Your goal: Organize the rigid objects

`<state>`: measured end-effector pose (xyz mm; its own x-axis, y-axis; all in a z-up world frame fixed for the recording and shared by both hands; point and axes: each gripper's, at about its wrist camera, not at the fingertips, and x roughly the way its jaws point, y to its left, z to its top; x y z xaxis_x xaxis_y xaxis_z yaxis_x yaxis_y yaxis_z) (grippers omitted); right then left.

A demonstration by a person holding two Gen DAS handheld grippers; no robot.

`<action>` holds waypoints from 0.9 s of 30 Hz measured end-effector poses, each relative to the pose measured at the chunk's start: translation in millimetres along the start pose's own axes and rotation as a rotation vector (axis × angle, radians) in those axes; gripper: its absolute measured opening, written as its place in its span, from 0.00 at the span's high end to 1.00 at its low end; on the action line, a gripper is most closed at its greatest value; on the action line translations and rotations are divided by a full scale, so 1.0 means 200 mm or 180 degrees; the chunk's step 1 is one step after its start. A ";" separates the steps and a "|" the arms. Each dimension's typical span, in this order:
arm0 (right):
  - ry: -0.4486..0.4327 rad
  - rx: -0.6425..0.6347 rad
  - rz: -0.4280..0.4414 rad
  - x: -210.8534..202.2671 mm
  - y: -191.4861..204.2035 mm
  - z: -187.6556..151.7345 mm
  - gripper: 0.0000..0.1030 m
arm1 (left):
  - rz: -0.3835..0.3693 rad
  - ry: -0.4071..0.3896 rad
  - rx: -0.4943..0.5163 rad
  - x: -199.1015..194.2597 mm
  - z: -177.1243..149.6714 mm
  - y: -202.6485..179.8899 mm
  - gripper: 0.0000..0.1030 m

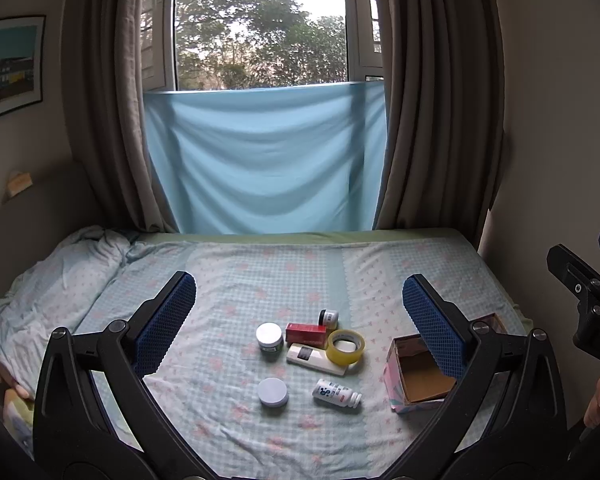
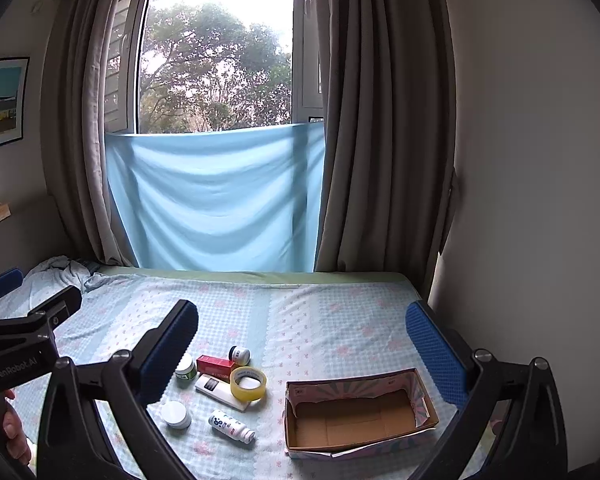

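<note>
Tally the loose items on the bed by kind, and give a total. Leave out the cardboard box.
Jars: 3
Bottle: 1
Red carton: 1
Remote: 1
Tape roll: 1
Total: 7

Bare bedspread (image 2: 320, 320) is lying open to you beyond the cluster and between it and the cardboard box (image 2: 356, 412). Tape roll (image 2: 248, 383), remote (image 2: 220, 390) and red carton (image 2: 216, 364) are touching, leaving no gap.
</note>
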<state>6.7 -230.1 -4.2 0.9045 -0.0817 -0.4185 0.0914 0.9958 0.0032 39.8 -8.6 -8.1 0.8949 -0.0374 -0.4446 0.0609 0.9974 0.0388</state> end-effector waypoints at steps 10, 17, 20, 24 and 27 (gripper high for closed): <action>-0.0035 0.0000 0.0003 0.02 -0.01 0.00 0.00 | -0.0024 -0.0008 0.0022 0.02 0.00 -0.02 0.00; -0.0104 -0.0001 0.0018 0.02 -0.01 -0.01 0.00 | -0.0047 -0.0078 0.0018 0.02 0.00 -0.02 0.00; -0.0147 -0.0030 -0.0045 0.02 -0.01 -0.01 0.00 | 0.0020 -0.0122 0.0030 0.02 -0.01 -0.02 0.00; -0.0092 -0.0123 0.0013 0.05 -0.02 -0.02 0.00 | 0.0177 -0.0013 0.0003 0.06 -0.03 0.04 0.00; 0.0069 -0.0192 0.0124 0.11 -0.03 -0.06 0.00 | 0.0283 0.0235 -0.0083 0.14 -0.08 0.13 0.00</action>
<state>22.3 -237.5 -24.1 0.8976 -0.0427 -0.4388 0.0306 0.9989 -0.0347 58.9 16.8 -33.1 0.8612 0.0552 -0.5053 -0.0297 0.9979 0.0583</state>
